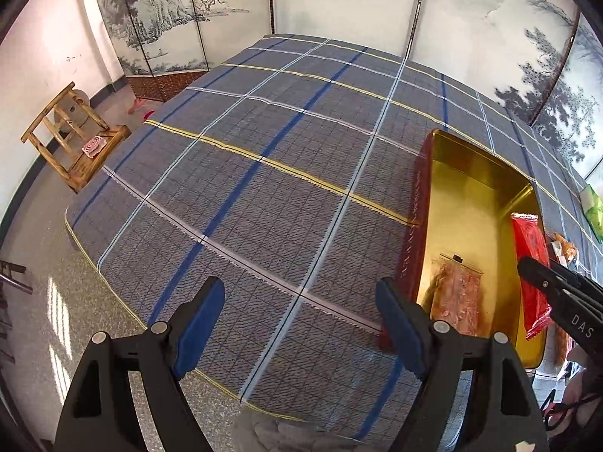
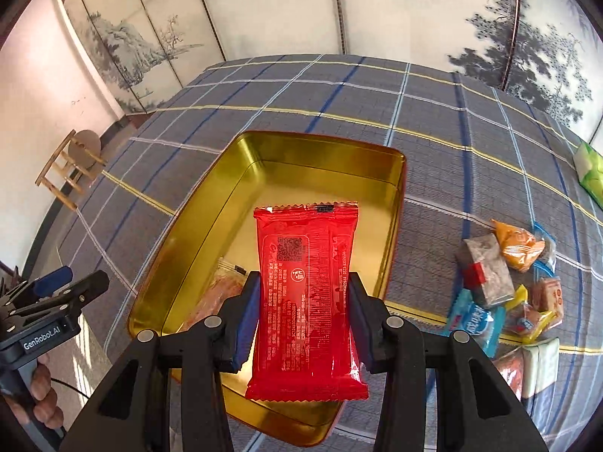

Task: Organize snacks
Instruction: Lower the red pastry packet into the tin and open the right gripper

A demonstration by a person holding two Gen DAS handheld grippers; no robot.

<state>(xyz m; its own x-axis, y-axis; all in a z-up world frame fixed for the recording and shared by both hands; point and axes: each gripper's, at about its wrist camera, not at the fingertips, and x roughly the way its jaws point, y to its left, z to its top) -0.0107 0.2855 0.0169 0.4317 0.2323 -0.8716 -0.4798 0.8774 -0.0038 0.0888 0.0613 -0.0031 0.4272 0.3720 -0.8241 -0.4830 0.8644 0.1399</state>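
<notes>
Right wrist view: the right claw point(image 2: 304, 314) is clamped on a red snack packet point(image 2: 307, 301), its blue ridged pads point(image 2: 247, 320) pressing the packet's two long edges. The packet is a glossy foil pillow pack with crimped, saw-toothed end seals, its printed back and a square code facing the camera. It hangs above the gold tin point(image 2: 211, 211), a shallow rectangular metal box with rounded corners, a mirror-bright gold interior and a dark red outer wall. Inside the tin, near its close end, lies a clear packet of orange-pink snack point(image 2: 218, 293), partly hidden behind the claw.

Right of the tin, on the worktop point(image 2: 433, 105), sits a loose pile of wrapped snacks point(image 2: 508, 286): crinkly plastic pouches in orange, grey, blue, yellow and white, touching one another. A green packet point(image 2: 589, 173) lies well apart at the far right edge. The worktop's cloth is a woven grey-blue plaid with yellow, white and blue stripes.

Left wrist view: the left claw point(image 1: 301, 327) stands wide, nothing between its blue pads, over bare cloth just beside the tin's left wall. Beyond the worktop stand a folding screen point(image 1: 169, 19) painted with ink landscapes and a wooden stool point(image 1: 71, 132) on the floor.
</notes>
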